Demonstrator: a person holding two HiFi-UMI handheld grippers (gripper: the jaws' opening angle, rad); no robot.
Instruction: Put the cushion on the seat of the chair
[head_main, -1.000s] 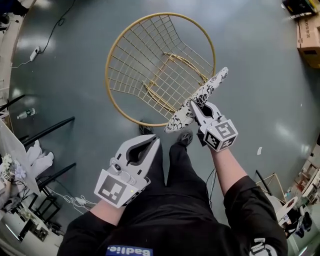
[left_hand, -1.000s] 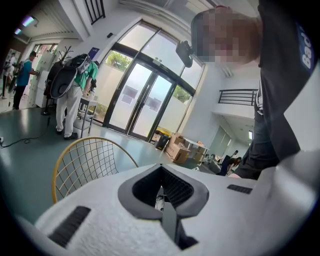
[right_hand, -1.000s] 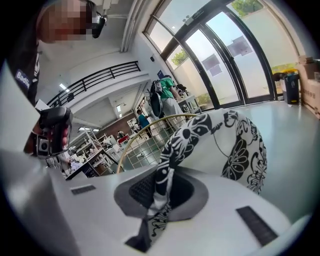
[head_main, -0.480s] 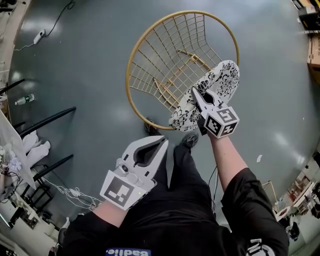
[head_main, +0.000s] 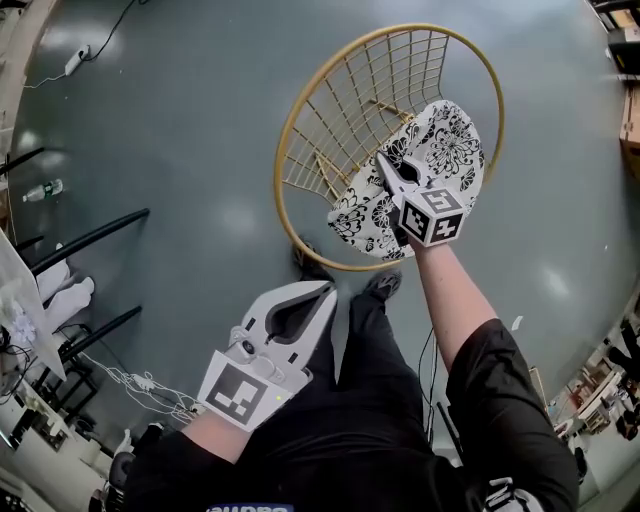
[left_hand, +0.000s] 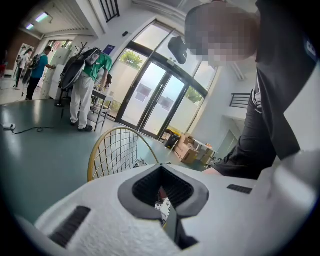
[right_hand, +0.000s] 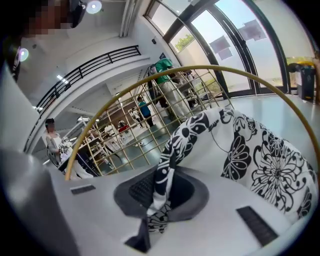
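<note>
Your left gripper (head_main: 325, 296) hangs by your legs, jaws clenched on nothing. Your right gripper (head_main: 384, 165) grasps the cushion (head_main: 452, 148) by its edge, above the wire chair (head_main: 345, 115). Lower it flat and centred before releasing. The cushion hides the seat beneath, so contact is unclear.

I can read no word or number here, only black-and-white square markers (head_main: 238, 384) on the left gripper (head_main: 322, 292) and on the cube (head_main: 432, 215) of the right gripper (head_main: 388, 168) (they are patterns, not letters).
</note>
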